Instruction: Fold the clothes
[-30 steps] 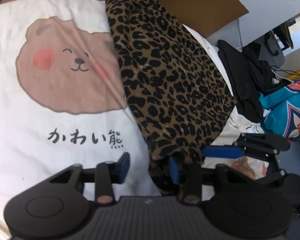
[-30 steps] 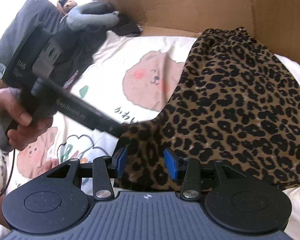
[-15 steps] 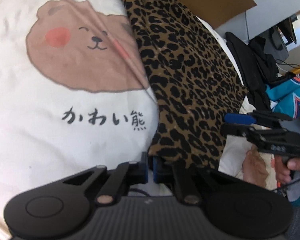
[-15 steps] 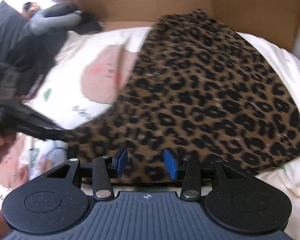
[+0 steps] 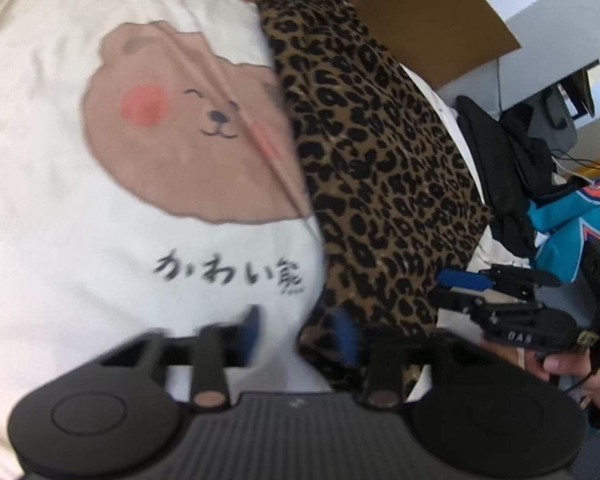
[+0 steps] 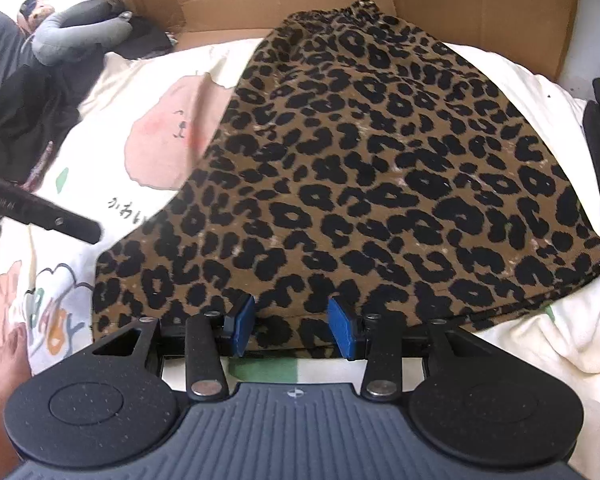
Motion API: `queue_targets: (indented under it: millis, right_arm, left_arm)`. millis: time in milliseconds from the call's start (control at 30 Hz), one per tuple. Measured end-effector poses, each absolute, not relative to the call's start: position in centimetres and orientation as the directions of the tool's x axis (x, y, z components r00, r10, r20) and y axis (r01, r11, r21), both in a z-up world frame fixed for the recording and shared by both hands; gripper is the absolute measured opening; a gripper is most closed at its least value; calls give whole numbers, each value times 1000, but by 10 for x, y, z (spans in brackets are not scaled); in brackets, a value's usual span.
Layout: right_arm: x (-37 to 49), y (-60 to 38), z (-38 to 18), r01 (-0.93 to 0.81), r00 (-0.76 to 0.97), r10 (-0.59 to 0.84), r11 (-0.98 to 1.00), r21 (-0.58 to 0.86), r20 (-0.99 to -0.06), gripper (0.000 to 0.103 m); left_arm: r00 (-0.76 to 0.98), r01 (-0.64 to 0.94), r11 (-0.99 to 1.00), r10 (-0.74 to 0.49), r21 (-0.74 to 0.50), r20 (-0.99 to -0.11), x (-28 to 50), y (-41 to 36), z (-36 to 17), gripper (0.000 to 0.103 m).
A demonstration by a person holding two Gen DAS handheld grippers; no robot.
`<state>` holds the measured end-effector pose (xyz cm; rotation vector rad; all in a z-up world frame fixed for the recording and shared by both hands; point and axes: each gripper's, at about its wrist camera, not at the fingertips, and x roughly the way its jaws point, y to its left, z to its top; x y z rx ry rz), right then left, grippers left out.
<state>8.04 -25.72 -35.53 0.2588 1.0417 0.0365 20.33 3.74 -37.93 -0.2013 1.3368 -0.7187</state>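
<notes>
leopard-print skirt (image 6: pixel 372 168) lies flat on a cream bear-print sheet (image 5: pixel 100 240) (cardboard (image 6: pixel 460 0) behind it); left gripper (image 5: pixel 296 334) sits at its near corner, fingers spread and holding nothing, right gripper (image 6: pixel 291 326) likewise released over the hem

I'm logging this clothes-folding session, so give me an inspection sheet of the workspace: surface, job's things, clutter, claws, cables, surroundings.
Surface: cream bear-print sheet with dark script under the bear.
Job's things: leopard-print garment spread flat on the sheet, near hem toward both cameras.
Clutter: black clothing and a teal garment to the right; grey plush toy at far left.
Claws: left claw open, at the garment's near left corner, gripping nothing; right claw open over the near hem.
Cables: thin wires near the dark gear at far right.
Surroundings: flattened cardboard behind the garment; a hand holds the right claw's handle.
</notes>
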Motion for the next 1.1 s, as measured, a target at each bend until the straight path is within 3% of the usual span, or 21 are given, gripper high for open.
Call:
queue_targets:
  millis: [467, 533, 1100]
  right_arm:
    - [77, -244, -357, 68, 500, 179, 967, 245, -847, 48]
    - [77, -240, -358, 65, 497, 192, 964, 257, -846, 48]
    - [74, -210, -360, -20, 490, 252, 960, 278, -835, 48]
  left_arm:
    - [30, 288, 694, -695, -660, -718, 207, 29, -412, 50]
    - [15, 273, 677, -713, -683, -701, 204, 30, -415, 46]
    - [-64, 122, 573, -810, -810, -583, 176, 35, -431, 45]
